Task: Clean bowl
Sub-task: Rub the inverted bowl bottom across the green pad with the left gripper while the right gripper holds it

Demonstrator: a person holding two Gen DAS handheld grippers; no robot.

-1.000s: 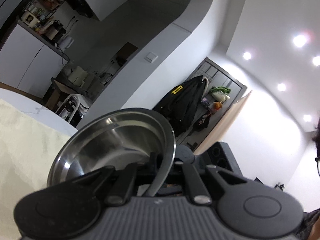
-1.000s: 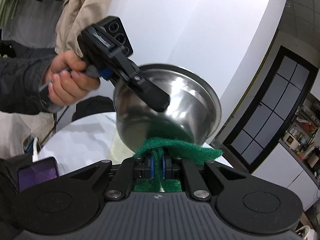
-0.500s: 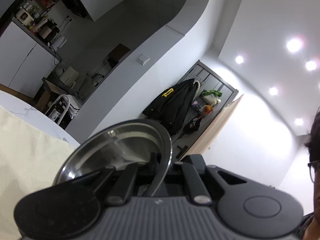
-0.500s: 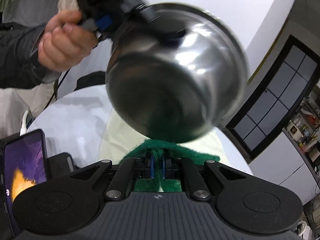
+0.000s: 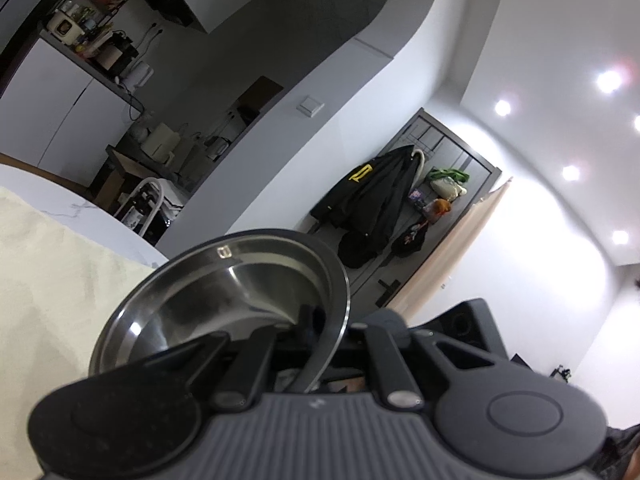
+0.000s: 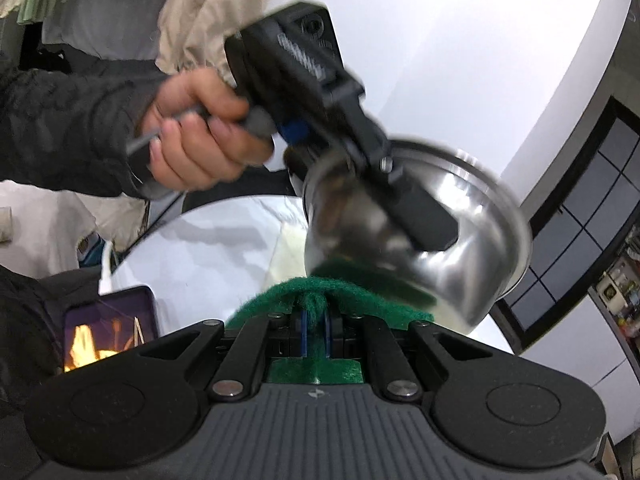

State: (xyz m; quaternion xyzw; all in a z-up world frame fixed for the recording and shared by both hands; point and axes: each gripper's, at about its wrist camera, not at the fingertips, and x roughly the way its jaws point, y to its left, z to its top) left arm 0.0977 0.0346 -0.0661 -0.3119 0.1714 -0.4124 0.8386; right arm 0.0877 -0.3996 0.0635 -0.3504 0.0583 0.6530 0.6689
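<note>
Steel bowl (image 6: pixel 420 232): held in the air above the table (image 6: pixel 200 248), tilted, mouth turned to the far right, rim clamped by the left gripper (image 5: pixel 320 344). Green scouring pad (image 6: pixel 320 300): pinched in the closed right gripper (image 6: pixel 314 330), directly below the bowl's underside, apparently touching; blur hides exact contact. Next stroke: upward, across the outer wall.

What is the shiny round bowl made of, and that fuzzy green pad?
The shiny round bowl looks like polished steel: it mirrors lights and the green pad. The fuzzy green pad looks like coarse synthetic scouring fibre, matte and bristly, though I can't be sure.
</note>
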